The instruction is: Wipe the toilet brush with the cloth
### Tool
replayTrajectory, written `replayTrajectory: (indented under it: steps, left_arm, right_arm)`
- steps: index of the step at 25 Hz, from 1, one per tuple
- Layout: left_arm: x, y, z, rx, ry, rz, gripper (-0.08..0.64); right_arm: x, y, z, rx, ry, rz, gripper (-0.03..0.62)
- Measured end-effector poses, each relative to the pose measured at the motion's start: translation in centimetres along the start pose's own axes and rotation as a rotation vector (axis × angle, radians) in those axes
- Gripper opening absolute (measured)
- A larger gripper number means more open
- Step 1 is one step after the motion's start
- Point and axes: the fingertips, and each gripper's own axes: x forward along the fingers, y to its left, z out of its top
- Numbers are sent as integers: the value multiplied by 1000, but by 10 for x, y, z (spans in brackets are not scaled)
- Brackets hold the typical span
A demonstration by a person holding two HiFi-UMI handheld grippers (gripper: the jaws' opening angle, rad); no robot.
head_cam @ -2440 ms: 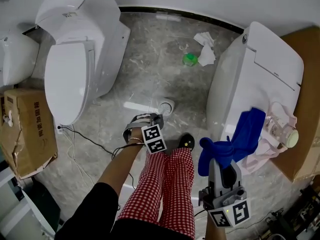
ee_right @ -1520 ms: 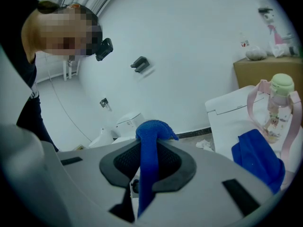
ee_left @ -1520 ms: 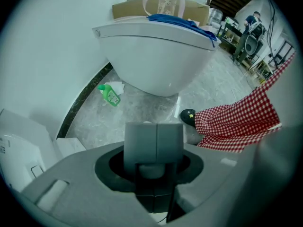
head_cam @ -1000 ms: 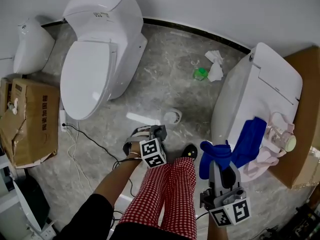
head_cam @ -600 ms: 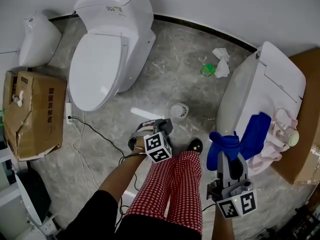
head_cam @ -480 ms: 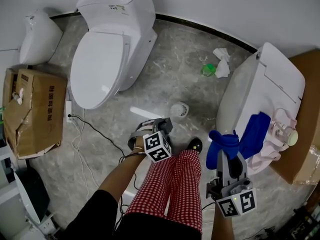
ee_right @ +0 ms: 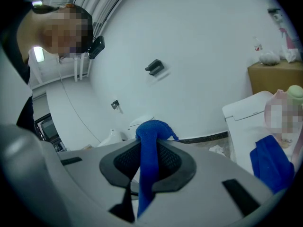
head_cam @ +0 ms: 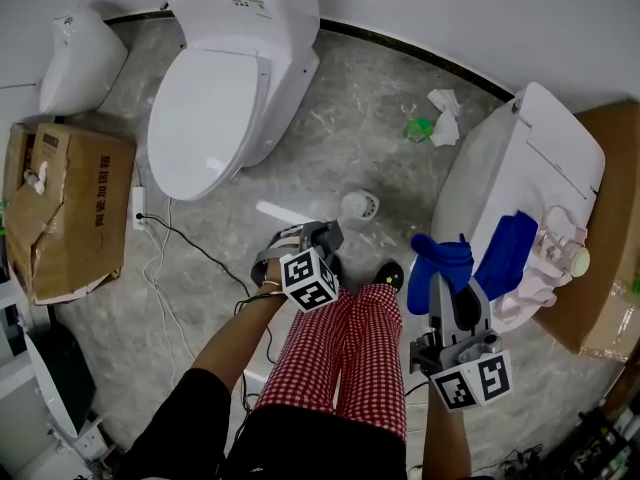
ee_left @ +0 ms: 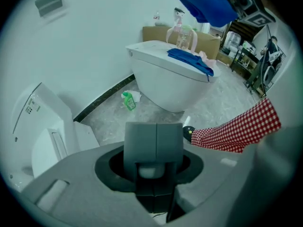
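My left gripper (head_cam: pixel 320 236) points steeply down over the floor, beside a leg in red checked trousers. In the left gripper view its jaws (ee_left: pixel 154 148) stand close together with a pale rounded end, the toilet brush handle (ee_left: pixel 149 170), pinched between them. The rest of the brush is hidden under the gripper. My right gripper (head_cam: pixel 446 280) is shut on a blue cloth (head_cam: pixel 440 260), which bunches above its jaws and hangs down between them (ee_right: pixel 147 150). A hand's breadth separates the two grippers.
The right-hand toilet (head_cam: pixel 480 168) has a second blue cloth (head_cam: pixel 508 253) and a pink spray bottle (head_cam: pixel 562 253) on its lid. On the floor are a small round white holder (head_cam: pixel 357 206), a green bottle (head_cam: pixel 418 128) and a cable (head_cam: pixel 190 248). Another toilet (head_cam: pixel 225 88) and a cardboard box (head_cam: pixel 65 208) stand left.
Both grippers have risen a little, each keeping its hold. The left one now sits farther from the round holder on the floor. The head view has shifted.
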Motion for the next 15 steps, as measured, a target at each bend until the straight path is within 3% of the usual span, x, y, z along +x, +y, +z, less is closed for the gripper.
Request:
replayTrajectory:
  steps: [15]
  left_arm:
    - [-40,6,12,-45,-40,11,163]
  right_arm:
    - [10,21,7,-4,6,37,67]
